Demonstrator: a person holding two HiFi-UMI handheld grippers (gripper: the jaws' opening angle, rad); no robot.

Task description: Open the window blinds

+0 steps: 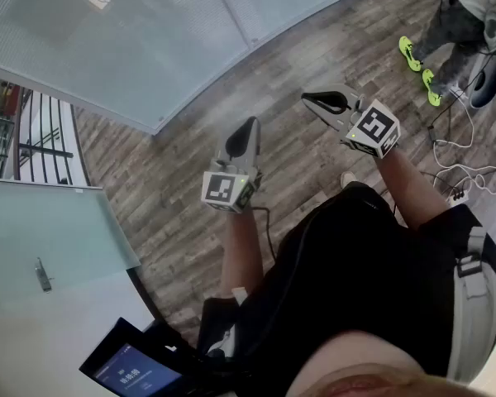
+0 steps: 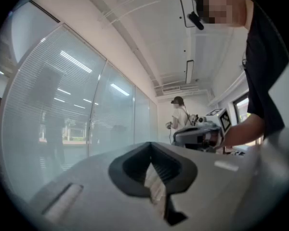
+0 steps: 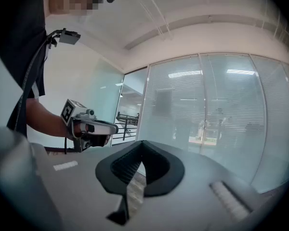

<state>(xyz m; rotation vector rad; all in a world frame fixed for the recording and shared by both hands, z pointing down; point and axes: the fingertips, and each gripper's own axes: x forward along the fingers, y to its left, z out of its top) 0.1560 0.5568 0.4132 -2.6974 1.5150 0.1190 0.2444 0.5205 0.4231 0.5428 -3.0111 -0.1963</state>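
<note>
Closest to the head camera, the person's dark shirt (image 1: 372, 288) is filling the lower frame, with both forearms reaching out over the wood floor (image 1: 190, 180). The left hand-held gripper (image 1: 248, 131) is showing its jaws pressed together on nothing, and the right hand-held gripper (image 1: 314, 99) is likewise closed and empty. Both are pointing level. The window blinds (image 1: 132, 23) are hanging behind the glass wall ahead, well apart from both grippers. Their thin slats are running horizontally, long axis along the wall, across each tall panel.
</note>
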